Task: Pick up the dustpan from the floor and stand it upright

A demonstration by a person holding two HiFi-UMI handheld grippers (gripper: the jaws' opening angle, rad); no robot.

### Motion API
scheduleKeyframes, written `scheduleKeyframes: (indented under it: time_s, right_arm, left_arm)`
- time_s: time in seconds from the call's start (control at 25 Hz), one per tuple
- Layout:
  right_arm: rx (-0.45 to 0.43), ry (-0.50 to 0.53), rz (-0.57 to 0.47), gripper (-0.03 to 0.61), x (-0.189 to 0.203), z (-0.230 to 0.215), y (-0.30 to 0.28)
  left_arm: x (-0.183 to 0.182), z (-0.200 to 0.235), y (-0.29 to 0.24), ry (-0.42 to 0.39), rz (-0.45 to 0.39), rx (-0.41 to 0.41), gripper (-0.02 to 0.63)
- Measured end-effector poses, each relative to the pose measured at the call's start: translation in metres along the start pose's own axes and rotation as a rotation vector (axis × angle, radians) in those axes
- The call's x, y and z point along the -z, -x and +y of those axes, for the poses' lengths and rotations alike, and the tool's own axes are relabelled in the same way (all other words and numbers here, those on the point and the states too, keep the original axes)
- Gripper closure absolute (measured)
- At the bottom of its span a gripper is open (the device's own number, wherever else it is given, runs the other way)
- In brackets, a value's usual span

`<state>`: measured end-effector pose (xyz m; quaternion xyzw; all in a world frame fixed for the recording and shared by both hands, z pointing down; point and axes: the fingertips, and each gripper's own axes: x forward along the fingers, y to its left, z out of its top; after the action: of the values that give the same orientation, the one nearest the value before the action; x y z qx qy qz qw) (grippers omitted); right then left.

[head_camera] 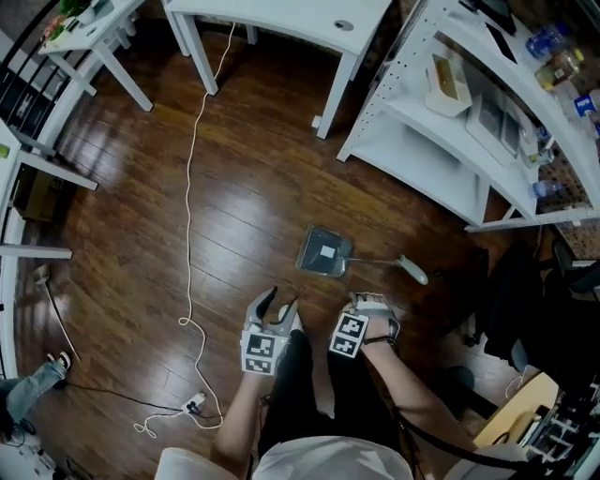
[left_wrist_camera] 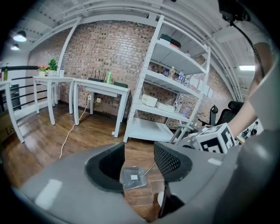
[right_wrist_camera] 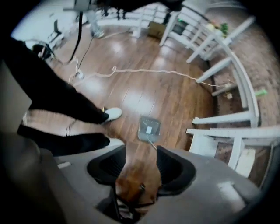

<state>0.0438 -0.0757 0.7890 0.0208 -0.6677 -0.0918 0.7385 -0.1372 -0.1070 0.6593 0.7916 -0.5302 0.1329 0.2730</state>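
A grey metal dustpan (head_camera: 325,253) lies flat on the dark wood floor, its thin handle (head_camera: 389,263) reaching right to a pale grip. My left gripper (head_camera: 281,305) hovers near its front left, jaws apart and empty. My right gripper (head_camera: 370,302) hangs just in front of the handle, pointing steeply down. In the left gripper view the dustpan (left_wrist_camera: 132,177) shows on the floor between the open left gripper (left_wrist_camera: 139,159) jaws, well below them. In the right gripper view the right gripper (right_wrist_camera: 141,159) stands open over bare floor, with the dustpan (right_wrist_camera: 148,128) beyond its tips.
A white cable (head_camera: 192,187) snakes across the floor at the left to a plug (head_camera: 195,403). A white shelf unit (head_camera: 441,141) stands behind the dustpan to the right, and a white desk (head_camera: 281,19) at the back. A dark chair (head_camera: 525,281) stands at the right. The person's shoe (right_wrist_camera: 113,113) rests near the pan.
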Motion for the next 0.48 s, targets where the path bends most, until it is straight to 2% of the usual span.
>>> scheduleKeyframes:
  time_s: [0.16,0.28,0.4,0.48]
  right_arm:
    - [-0.057,-0.518,-0.406,0.378,-0.005,0.012,0.113]
    - [-0.01,-0.865,-0.668,0.379,0.026,0.011,0.192]
    - [-0.005,-1.075,-0.955,0.379,0.051,0.012,0.269]
    - [0.017,-1.113,-1.152,0.379,0.062,0.016,0.324]
  left_arm:
    - [-0.054,-0.033,0.03,-0.034,-0.063,0.033,0.385]
    - [-0.099,-0.072,0.062,-0.057,-0.129,0.05,0.385]
    - [-0.142,-0.113,0.102,-0.119,-0.22,0.06,0.385]
    - [-0.158,-0.141,0.129,-0.171,-0.27,0.059,0.385]
